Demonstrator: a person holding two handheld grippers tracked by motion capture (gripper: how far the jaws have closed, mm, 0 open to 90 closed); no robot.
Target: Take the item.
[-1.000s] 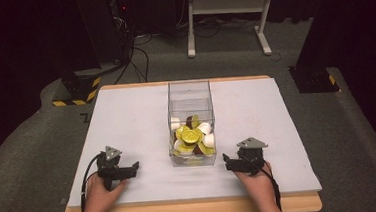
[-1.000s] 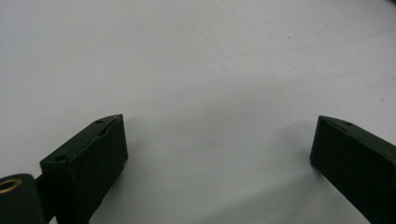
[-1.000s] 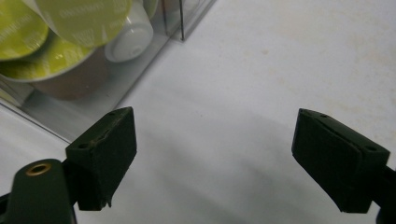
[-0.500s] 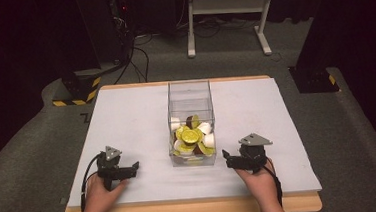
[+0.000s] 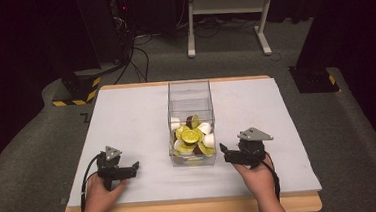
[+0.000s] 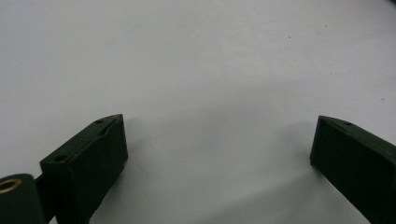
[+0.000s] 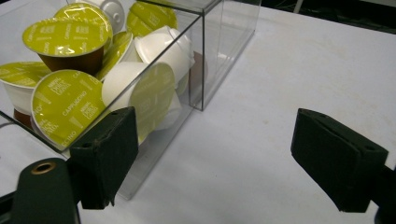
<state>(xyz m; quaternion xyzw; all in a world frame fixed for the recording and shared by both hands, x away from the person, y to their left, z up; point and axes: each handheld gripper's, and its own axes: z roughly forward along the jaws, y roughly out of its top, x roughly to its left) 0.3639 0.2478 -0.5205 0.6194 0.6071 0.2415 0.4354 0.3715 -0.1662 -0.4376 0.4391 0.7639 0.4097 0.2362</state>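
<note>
Right claw [image 5: 228, 152]: jaws spread wide, nothing between them. In the right gripper view one jaw stands just in front of the near corner of the clear, square-sided plastic box [image 7: 205, 56]; the other is well out over the bare white desk [image 7: 303, 74]. It does not appear to touch the box wall, though the gap cannot be judged closely.

Left claw [image 5: 130, 169]: also open and empty, resting low over the desk [image 6: 210, 70], well apart from the box on its other side. The left hand [image 5: 98, 191] holds it near the front edge.

Box contents: a loose heap of coffee capsules, white and brown cups with yellow-green foil lids [image 7: 63, 105]. From the high view the box [image 5: 189, 93] sits at the middle of the desk [image 5: 126, 110], and the capsules [image 5: 190, 136] are piled toward its near end; the far end looks vacant.

Judgement of step in hand: the right claw appears to be approaching the box, with no contact made.

Risks noted:
- The transparent walls are hard to read; a jaw driven forward could strike the corner and push the box across the smooth desk.
- The box is tall and narrow; a push high on the wall could tip it and spill capsules.
- Capsules lie tilted against one another; gripping one by its tapered cup could let it slip, and a hard squeeze could dent the foil lid.
- The left claw is too far off to steady the box.
</note>
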